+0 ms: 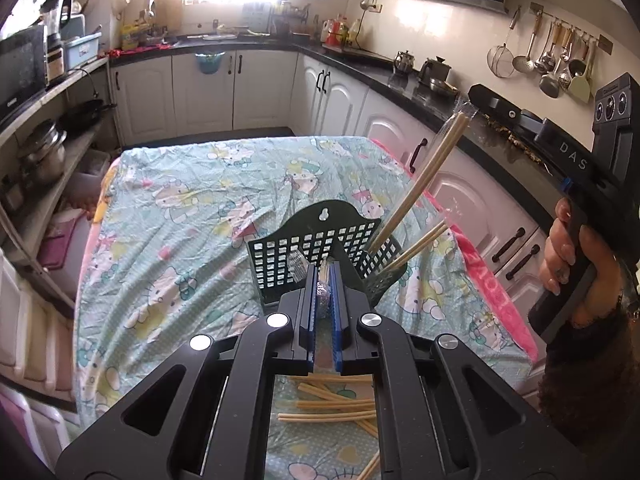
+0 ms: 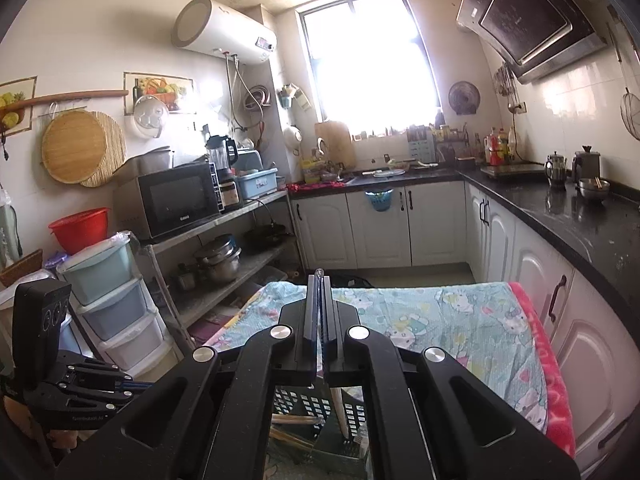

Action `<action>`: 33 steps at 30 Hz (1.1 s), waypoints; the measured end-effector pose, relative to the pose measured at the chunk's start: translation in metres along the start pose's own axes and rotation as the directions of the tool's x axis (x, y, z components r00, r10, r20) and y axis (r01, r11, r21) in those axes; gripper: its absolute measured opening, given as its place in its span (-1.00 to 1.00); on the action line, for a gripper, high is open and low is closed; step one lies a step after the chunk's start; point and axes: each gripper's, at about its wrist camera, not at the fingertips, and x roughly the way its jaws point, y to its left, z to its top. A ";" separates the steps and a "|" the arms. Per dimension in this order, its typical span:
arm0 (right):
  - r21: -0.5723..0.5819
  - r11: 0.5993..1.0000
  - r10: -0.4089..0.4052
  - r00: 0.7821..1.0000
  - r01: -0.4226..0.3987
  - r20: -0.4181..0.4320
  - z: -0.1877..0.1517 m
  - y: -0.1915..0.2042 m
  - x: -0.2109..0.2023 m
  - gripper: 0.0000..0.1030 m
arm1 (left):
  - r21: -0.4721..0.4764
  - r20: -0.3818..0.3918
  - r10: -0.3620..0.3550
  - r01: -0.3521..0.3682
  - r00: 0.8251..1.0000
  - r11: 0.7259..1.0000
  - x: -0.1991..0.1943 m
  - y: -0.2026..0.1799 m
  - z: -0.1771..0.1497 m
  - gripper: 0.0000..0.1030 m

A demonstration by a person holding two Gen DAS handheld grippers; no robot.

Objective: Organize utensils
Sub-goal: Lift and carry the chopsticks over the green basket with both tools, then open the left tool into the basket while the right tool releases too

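Writing: "DAS" reads in pale letters on the right tongs' (image 1: 476,98) black body, seen from the left wrist view; a small logo on the microwave (image 2: 172,200) is too small to read.
Right hand (image 1: 576,256): wrapped around the grip at 3 o'clock, tongs raised and pointing toward 10 o'clock.
Right tongs: closed on a wrapped pair of chopsticks (image 1: 424,172), whose lower ends sit in the black basket (image 1: 316,240).
Left tongs (image 1: 325,280): closed on a small shiny wrapped item, which cannot be identified, just above the basket.
Count: a second pair leans in the basket's 3 o'clock corner; about six loose chopsticks (image 1: 332,404) lie on the table (image 1: 192,184) at 6 o'clock.
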 end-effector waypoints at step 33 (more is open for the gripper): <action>0.042 0.997 -0.054 0.993 0.059 -0.103 -0.044 -0.016 0.010 -0.06 | -0.119 0.061 -0.062 0.069 0.996 0.990 0.013 0.000 -0.006 0.20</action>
